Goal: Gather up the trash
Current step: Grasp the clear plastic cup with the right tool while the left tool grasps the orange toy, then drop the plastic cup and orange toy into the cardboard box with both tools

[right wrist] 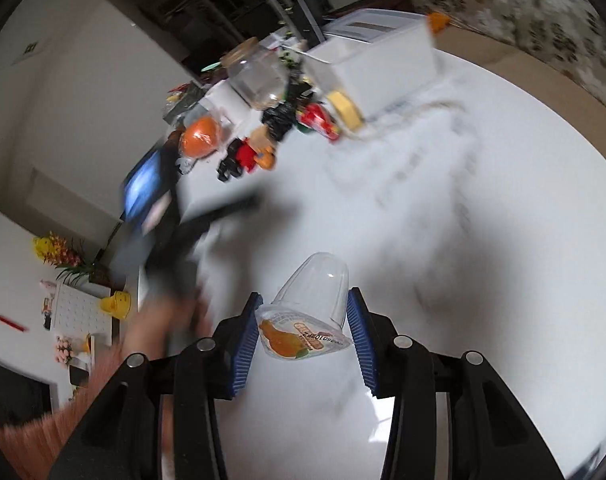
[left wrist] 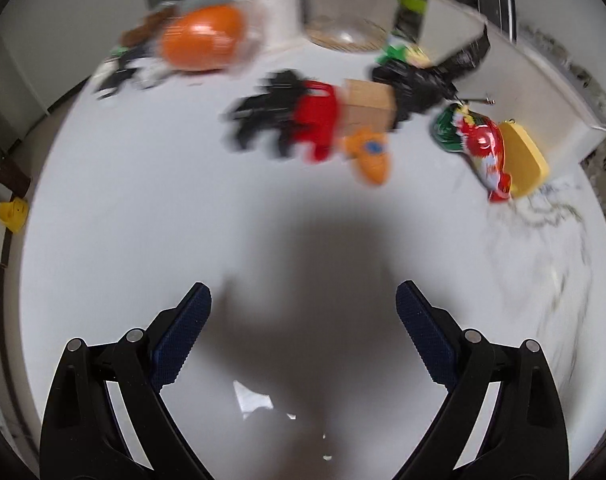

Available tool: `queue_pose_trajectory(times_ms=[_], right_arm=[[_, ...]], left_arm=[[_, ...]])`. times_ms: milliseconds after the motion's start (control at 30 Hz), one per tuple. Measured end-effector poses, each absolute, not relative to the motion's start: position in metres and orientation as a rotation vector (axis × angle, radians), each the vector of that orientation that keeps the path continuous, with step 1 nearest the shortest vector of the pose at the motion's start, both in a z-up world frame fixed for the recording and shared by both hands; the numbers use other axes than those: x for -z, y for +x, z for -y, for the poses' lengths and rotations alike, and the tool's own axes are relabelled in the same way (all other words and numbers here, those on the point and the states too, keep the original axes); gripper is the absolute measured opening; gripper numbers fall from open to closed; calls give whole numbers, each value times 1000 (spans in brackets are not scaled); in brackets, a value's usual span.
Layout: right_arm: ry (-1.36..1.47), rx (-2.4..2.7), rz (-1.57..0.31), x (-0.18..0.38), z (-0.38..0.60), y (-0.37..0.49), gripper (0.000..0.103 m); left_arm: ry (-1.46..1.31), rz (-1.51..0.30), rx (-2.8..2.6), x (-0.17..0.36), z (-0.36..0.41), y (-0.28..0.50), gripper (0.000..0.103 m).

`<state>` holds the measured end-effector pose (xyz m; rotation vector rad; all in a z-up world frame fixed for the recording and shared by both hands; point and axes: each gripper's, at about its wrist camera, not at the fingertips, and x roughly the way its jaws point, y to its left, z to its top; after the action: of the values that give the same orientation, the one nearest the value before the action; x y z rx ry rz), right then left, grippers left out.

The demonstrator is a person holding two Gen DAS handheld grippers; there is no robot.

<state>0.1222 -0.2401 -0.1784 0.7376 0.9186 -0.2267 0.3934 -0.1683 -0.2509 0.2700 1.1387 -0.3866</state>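
Right gripper (right wrist: 303, 330), seen along its own fingers: it points steeply down at the white bench (right wrist: 483, 280), and its two blue pads clamp one clear plastic cup (right wrist: 315, 300) between them. The cup lies on its side across the jaws, its peeled printed lid toward the camera and its rounded base pointing away; the pads touch it on both flanks. The cup appears lifted clear of the bench, though blur leaves this uncertain.

Left gripper (left wrist: 303, 308), in its own view: it also points steeply down, with jaws standing wide and nothing between the blue pads. Below it is bare bench, one broad shadow and a few small white scraps (left wrist: 251, 400). In the right wrist view the left gripper (right wrist: 223, 208) appears at left as a dark smear, carried by a blurred hand (right wrist: 155, 328) in a pinkish sleeve (right wrist: 43, 432).

Far side of the bench, one cluster, all softened by motion blur: one orange ball-like object (left wrist: 201, 38), one black toy (left wrist: 269, 114), one red toy (left wrist: 317, 118), one small cardboard box (left wrist: 367, 102), one orange figure (left wrist: 369, 154), one crumpled black bag (left wrist: 413, 86), one red-and-green wrapper (left wrist: 471, 140), one yellow block (left wrist: 523, 164), one glass jar (left wrist: 343, 4) and one white box (left wrist: 535, 92). The cluster lies well apart from both grippers.
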Motion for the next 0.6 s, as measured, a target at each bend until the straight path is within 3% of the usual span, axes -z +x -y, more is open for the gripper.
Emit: queue_pose_trajectory(times_ms=[300,367,400,433,500,600], right_arm=[[721,284,-925,172,227,62,45],[734,285,-923,171,226,56,45],[734,281,-920,169,224,52,45],[723,276,-917,168,221,50,45],[704,279,-925,166,217,48,45],[718,266,-923,168,217,46,45]], left_arm=[[177,-1184,276,263,217,447,92],[184,-1174,285,261,223,455,87],[185,-1168,294,260,224,456,78],[188,-1155,302,256,226,457,60],[205,-1142,315,251,229,456,33],[209,-1158,321,249,226,452,33]])
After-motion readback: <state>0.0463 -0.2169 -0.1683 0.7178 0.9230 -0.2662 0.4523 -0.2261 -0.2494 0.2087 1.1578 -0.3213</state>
